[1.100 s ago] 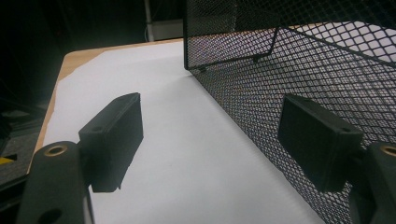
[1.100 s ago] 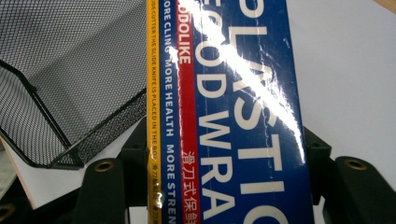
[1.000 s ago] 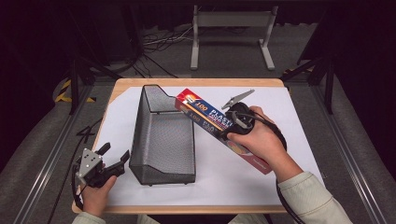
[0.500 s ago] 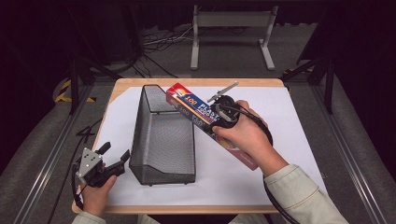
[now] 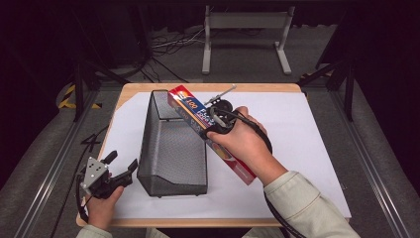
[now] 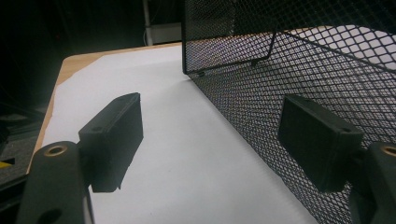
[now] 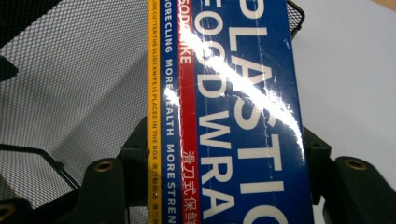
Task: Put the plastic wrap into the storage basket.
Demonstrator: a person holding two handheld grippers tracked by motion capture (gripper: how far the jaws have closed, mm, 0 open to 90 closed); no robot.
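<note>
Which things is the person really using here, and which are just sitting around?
In use:
- plastic wrap box, clamped in the right gripper
- black mesh basket, which the box's far end hangs over
- left gripper, open beside the basket

Just there:
- white sheet covering the table
- metal stand on the floor behind
- floor cables

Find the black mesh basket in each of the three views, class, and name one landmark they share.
High view: mesh basket left of centre, beside the plastic wrap box.
Left gripper view: its wall fills the upper right.
Right gripper view: behind the box, at left.
Shared landmark: the white sheet under it.
</note>
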